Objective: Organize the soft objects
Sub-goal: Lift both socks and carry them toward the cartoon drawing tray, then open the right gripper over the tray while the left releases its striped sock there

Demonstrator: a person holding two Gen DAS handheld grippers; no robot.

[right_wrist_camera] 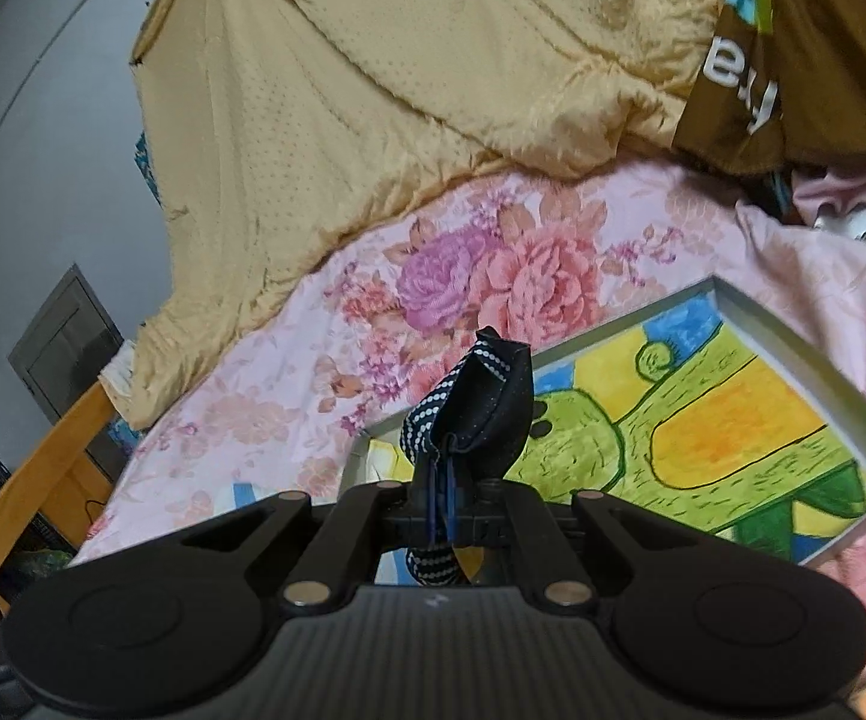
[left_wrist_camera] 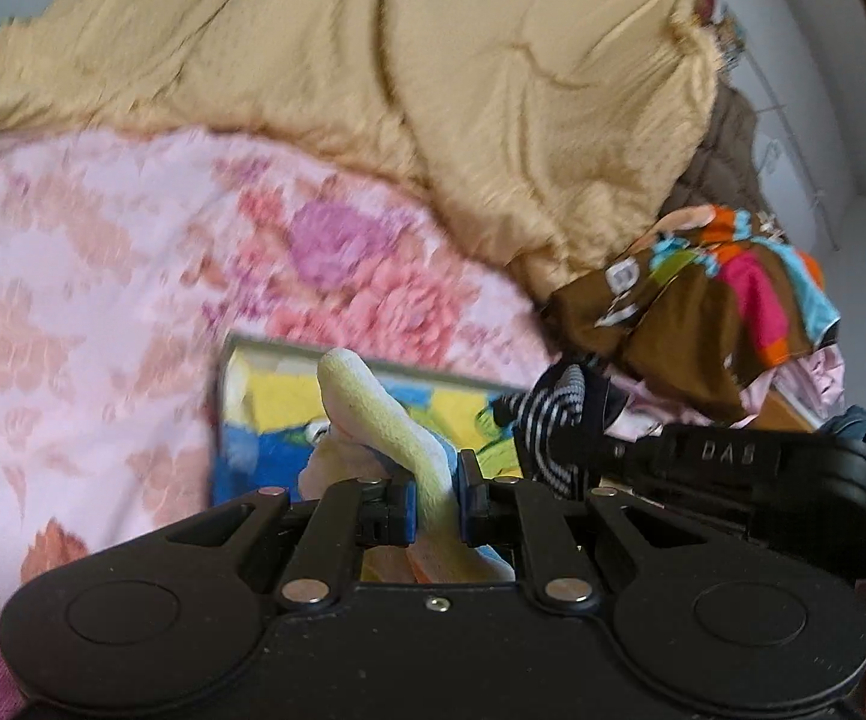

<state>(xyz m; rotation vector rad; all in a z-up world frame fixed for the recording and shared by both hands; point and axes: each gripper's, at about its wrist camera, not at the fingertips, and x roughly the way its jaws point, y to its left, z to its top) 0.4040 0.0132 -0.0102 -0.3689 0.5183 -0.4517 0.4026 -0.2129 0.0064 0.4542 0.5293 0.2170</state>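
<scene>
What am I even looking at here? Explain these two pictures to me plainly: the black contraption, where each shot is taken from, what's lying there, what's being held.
There is no robot here. A person holds a black two-finger gripper in each hand, and each carries a wide-angle camera looking along its fingers.

In the left hand's view, the left gripper is shut on a pale yellow sock.

In the right hand's view, the right gripper is shut on a dark dotted sock.

Below them is a bed with a pink floral sheet, a rumpled tan blanket and a pile of colourful clothes. On the sheet sits a shallow tray with a painted cartoon bottom.
</scene>
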